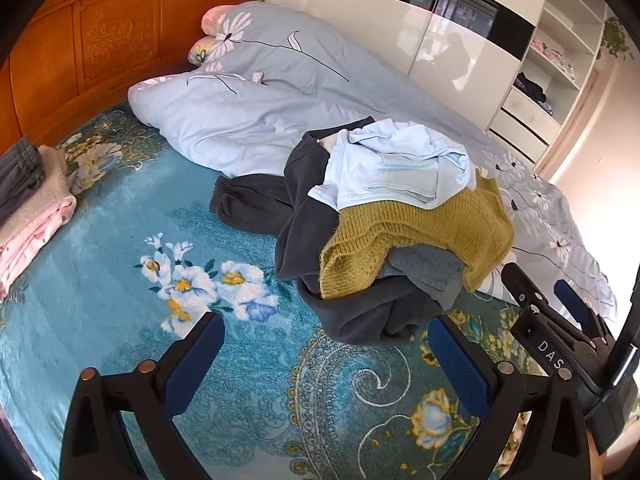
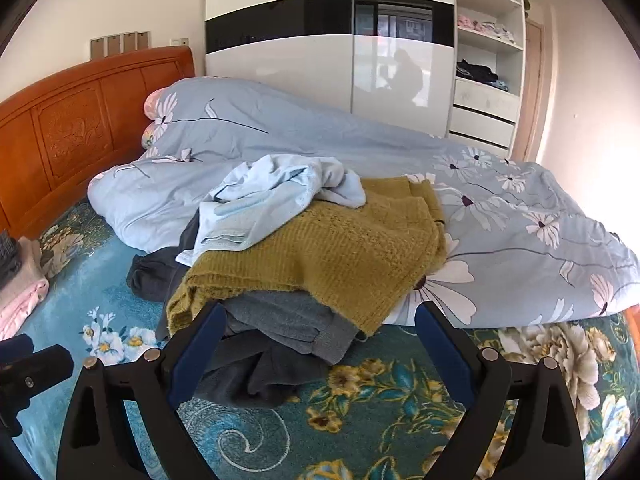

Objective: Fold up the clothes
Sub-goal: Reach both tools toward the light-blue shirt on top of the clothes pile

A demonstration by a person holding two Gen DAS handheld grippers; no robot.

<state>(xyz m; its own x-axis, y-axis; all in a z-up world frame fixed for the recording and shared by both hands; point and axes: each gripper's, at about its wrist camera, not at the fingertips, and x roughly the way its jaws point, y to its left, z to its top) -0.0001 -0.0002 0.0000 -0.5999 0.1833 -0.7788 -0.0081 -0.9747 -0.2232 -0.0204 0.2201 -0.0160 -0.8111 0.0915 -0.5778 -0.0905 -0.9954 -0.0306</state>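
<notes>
Looks like we're at the pick-the-next-garment stage: both the left gripper (image 1: 326, 344) and right gripper (image 2: 318, 330) hover with jaws spread wide and nothing between them, aimed at the unfolded pile on the teal floral blanket (image 1: 120, 280). In the left view the pile sits around 1 o'clock, light blue shirt (image 1: 394, 170) on top of the mustard knit sweater (image 1: 424, 228), dark sweatpants (image 1: 256, 204) underneath. A folded stack (image 1: 28, 208) waits at 9 o'clock, so I'd guess next is pinching the shirt's edge and lifting it clear.
</notes>
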